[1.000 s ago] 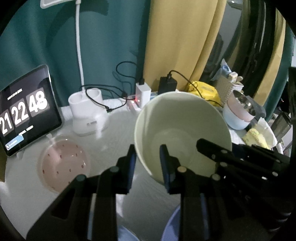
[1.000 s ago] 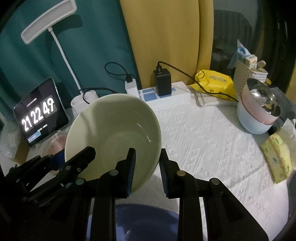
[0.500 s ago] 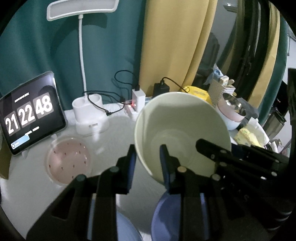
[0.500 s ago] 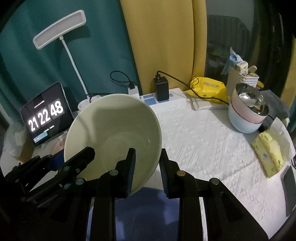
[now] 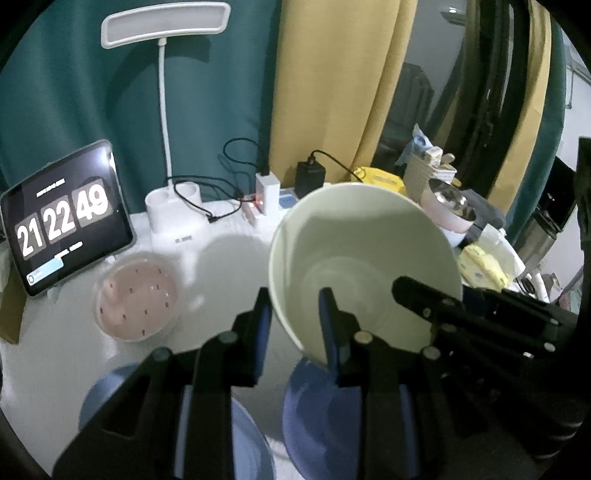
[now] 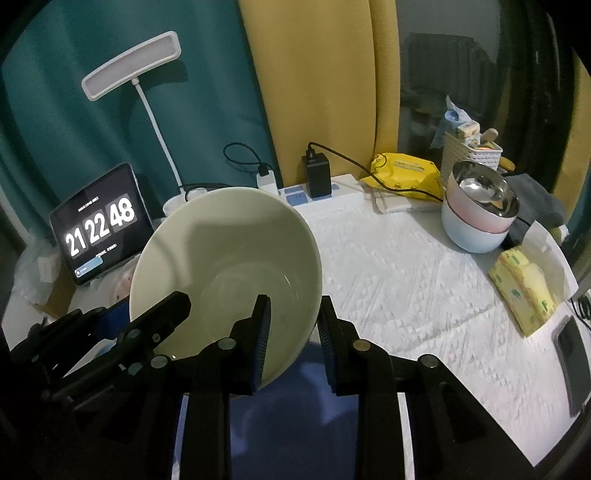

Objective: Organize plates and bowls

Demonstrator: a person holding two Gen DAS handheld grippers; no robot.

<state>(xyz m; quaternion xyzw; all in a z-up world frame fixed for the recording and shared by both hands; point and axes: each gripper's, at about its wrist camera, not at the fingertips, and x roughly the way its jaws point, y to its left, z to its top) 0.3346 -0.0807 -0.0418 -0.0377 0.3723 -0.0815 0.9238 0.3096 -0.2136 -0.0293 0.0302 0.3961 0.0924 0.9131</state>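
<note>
A pale green bowl (image 5: 362, 266) (image 6: 229, 251) hangs tilted above the table, held by two opposite sides of its rim. My left gripper (image 5: 294, 299) is shut on its left rim, one finger inside and one outside. My right gripper (image 6: 294, 301) is shut on the right rim in the same way. Each gripper also shows in the other's view, the right gripper (image 5: 424, 299) and the left gripper (image 6: 166, 314). Blue dishes (image 5: 317, 413) (image 6: 295, 417) lie on the table under the bowl, partly hidden by my fingers. A pink dotted plate (image 5: 136, 299) lies at the left.
Stacked bowls (image 6: 476, 221), with a steel one on top, stand at the back right. A tablet clock (image 5: 62, 221), a desk lamp (image 5: 166, 29), a power strip (image 6: 317, 192), a yellow pack (image 6: 402, 170) and a basket (image 6: 469, 151) line the back. Yellow cloths (image 6: 524, 291) lie at the right.
Both grippers have risen and drawn back with the green bowl between them. More of the blue dishes beneath it and the lamp's head now show.
</note>
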